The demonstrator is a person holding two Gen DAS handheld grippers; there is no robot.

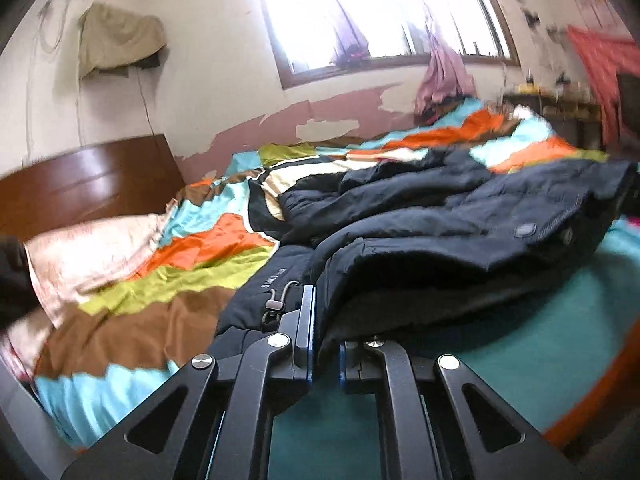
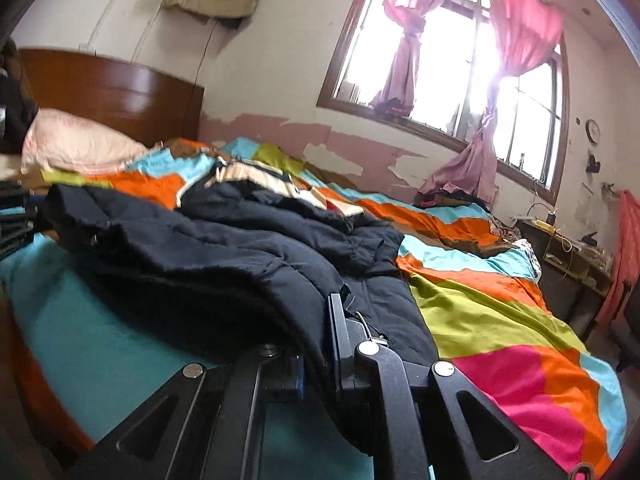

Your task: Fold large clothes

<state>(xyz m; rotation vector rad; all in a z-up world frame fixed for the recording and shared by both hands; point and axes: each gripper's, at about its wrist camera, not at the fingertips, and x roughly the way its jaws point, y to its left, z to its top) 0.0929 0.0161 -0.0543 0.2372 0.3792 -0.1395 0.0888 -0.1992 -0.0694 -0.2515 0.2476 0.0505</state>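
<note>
A dark navy padded jacket (image 1: pixel 440 216) lies rumpled across the bed, its hem lifted toward the camera. In the left wrist view my left gripper (image 1: pixel 325 340) is shut on the jacket's near edge, beside a drawcord toggle (image 1: pixel 274 304). One finger (image 1: pixel 308 320) shows, and the fabric drapes over the other. In the right wrist view the same jacket (image 2: pixel 224 240) runs away to the left. My right gripper (image 2: pixel 318 356) is shut on a fold of its hem, with cloth hanging down between the fingers and covering the left one.
The bed carries a striped quilt (image 2: pixel 480 308) in orange, blue, green and pink, over a teal sheet (image 1: pixel 500 360). A pink pillow (image 2: pixel 76 144) lies by the wooden headboard (image 2: pixel 116 92). A cluttered desk (image 2: pixel 568 252) stands to the right, under the curtained window (image 2: pixel 460 60).
</note>
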